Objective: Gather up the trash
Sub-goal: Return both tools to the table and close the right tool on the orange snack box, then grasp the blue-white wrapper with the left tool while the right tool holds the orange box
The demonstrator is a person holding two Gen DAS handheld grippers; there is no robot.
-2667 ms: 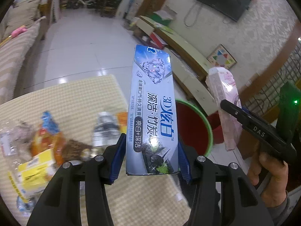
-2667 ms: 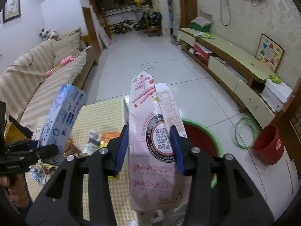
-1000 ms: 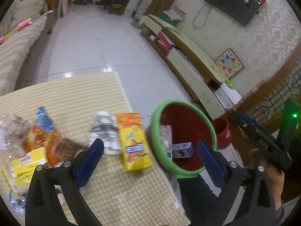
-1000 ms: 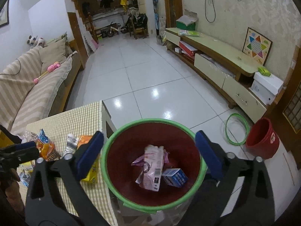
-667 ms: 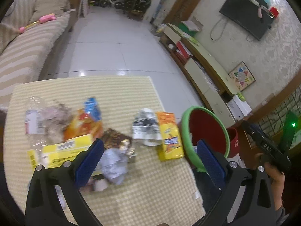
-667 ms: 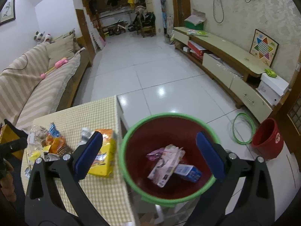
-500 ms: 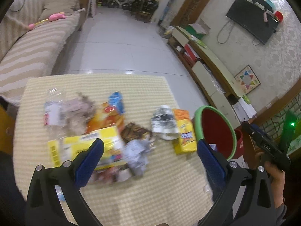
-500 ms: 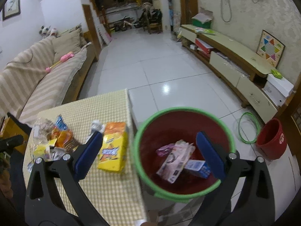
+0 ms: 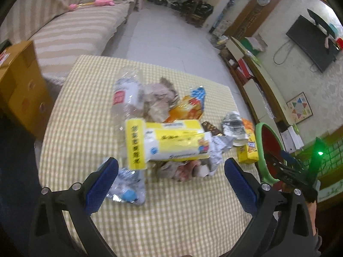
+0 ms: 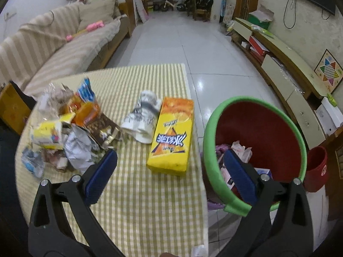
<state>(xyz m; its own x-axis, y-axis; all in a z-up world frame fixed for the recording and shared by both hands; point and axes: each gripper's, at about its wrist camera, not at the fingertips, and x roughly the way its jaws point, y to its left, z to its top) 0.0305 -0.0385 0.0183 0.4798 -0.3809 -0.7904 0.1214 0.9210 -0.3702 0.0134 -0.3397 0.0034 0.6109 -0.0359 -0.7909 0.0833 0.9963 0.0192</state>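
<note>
A pile of trash lies on the checked tablecloth [image 9: 171, 214]: a yellow tissue pack [image 9: 171, 143], a clear crushed bottle [image 9: 125, 94], an orange snack bag [image 9: 188, 107] and crumpled paper. My left gripper [image 9: 170, 175] is open and empty, just above the near side of the pile. In the right wrist view an orange-yellow box [image 10: 172, 139] lies beside a crushed white cup [image 10: 143, 115]. My right gripper [image 10: 169, 171] is open and empty, near the box. The red bin with a green rim [image 10: 257, 100] stands at the table's right edge and holds wrappers.
A striped sofa [image 10: 53, 42] runs along the left. A wooden stool [image 9: 19, 90] stands by the table's left side. A low TV cabinet [image 10: 289, 68] lines the right wall. A small red bucket [image 10: 315, 169] sits on the tiled floor past the bin.
Both grippers let go of the toothpaste box and the pink bag, which now lie in the bin. Both grippers have swung left from the bin toward the trash on the table.
</note>
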